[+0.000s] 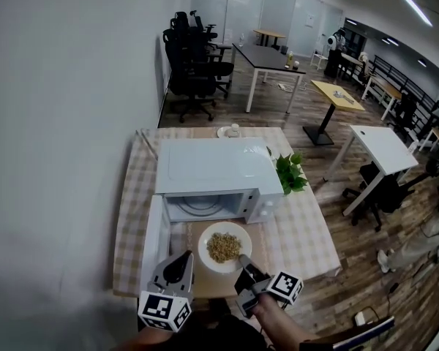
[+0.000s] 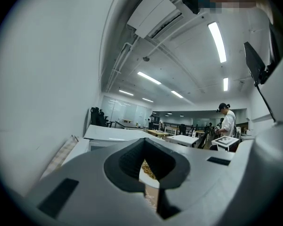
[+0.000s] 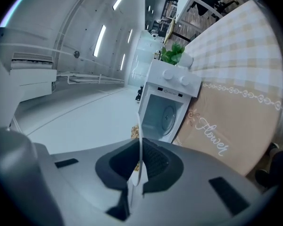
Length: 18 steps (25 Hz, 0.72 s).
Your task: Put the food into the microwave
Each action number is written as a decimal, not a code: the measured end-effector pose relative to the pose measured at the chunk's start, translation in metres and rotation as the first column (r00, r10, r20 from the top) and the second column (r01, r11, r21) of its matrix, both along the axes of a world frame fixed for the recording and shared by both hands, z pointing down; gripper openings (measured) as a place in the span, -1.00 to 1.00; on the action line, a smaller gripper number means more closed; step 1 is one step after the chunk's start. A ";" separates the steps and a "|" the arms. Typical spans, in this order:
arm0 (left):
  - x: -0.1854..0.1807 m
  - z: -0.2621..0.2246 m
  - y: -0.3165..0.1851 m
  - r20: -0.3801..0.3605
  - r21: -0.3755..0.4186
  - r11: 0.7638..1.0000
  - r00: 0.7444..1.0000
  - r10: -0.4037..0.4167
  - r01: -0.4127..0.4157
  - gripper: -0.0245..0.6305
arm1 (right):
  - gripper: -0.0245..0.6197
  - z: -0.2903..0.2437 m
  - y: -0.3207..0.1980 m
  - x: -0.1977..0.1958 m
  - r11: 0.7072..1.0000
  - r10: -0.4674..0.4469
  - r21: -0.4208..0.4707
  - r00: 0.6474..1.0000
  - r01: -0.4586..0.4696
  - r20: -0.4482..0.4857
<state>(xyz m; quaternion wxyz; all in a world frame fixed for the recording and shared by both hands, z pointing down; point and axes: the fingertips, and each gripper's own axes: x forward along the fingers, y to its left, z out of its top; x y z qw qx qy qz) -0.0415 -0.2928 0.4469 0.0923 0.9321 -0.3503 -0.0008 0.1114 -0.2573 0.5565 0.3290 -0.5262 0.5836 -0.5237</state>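
Count: 1 microwave (image 1: 212,170), 1 plate (image 1: 205,248), 1 potted plant (image 1: 291,172), 1 small white dish (image 1: 229,131), 2 grippers. All of it sits on one table with a checked cloth (image 1: 307,232).

Microwave is mid-table, against the left edge. Its door (image 1: 155,251) is swung fully open toward the near-left corner. The glass turntable (image 3: 167,116) shows inside the cavity. The plant is just beside the microwave's right side. The small dish is at the far edge, behind the microwave.

The plate is white and round, with a heap of tan, grainy food (image 1: 224,247) in its centre. It is outside the microwave, over a brown mat (image 1: 257,231) at the near edge, right in front of the open cavity. I can't tell whether it rests on the mat or is held just above it.

Right gripper (image 1: 244,260): comes in from the near edge, angled toward the plate's near-right rim. Its jaws are clamped on that rim. In the right gripper view the rim (image 3: 140,140) runs edge-on between the pads, with a bit of food (image 3: 134,132) past it. The person's right hand (image 1: 274,320) is behind the marker cube.

Left gripper (image 1: 179,263): near edge, between the open door and the plate, apart from the plate and pointing toward the microwave. Its jaws are together with nothing between them. Only a thin slit remains, and the plate and mat show through it.
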 end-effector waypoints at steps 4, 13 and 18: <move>0.007 0.002 -0.014 0.019 -0.011 1.000 1.000 -0.024 0.025 -0.90 | -0.87 0.014 -0.023 0.006 0.999 -0.036 -0.029 0.999 0.036 0.006; 0.021 0.005 -0.052 0.054 -0.015 0.997 0.996 -0.073 0.074 -0.90 | -0.87 0.038 -0.088 0.020 0.993 -0.098 -0.061 0.995 0.098 0.013; 0.024 0.011 -0.064 0.076 -0.026 0.994 0.992 -0.102 0.104 -0.90 | -0.87 0.059 -0.115 0.025 0.990 -0.111 -0.084 0.993 0.114 0.034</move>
